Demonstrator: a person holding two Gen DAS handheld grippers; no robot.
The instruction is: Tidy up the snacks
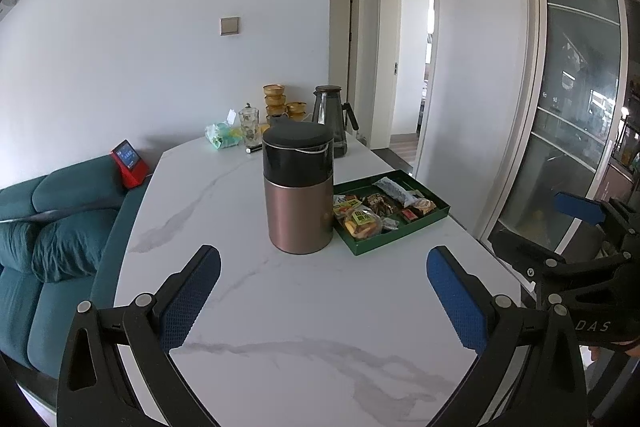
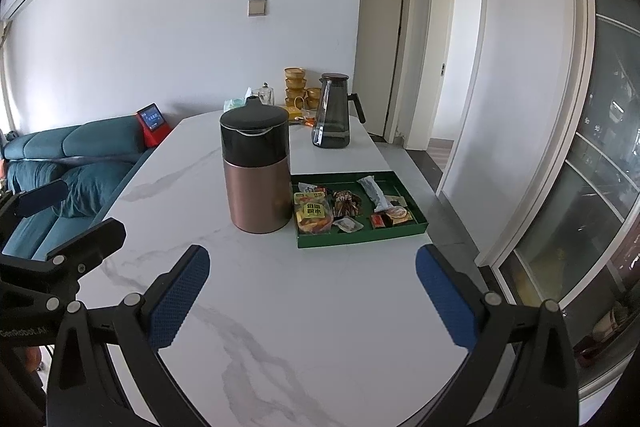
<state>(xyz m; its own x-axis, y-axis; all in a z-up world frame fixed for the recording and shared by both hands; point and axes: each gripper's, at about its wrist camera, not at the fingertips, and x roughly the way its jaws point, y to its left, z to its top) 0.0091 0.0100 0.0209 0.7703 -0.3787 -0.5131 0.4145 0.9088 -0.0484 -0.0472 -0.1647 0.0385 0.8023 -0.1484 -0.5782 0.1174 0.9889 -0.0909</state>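
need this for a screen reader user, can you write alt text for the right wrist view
The open right hand-held gripper hovers over a white marble table, empty. Ahead, a copper canister with a black lid stands left of a green tray of wrapped snacks; a dark pitcher stands behind.
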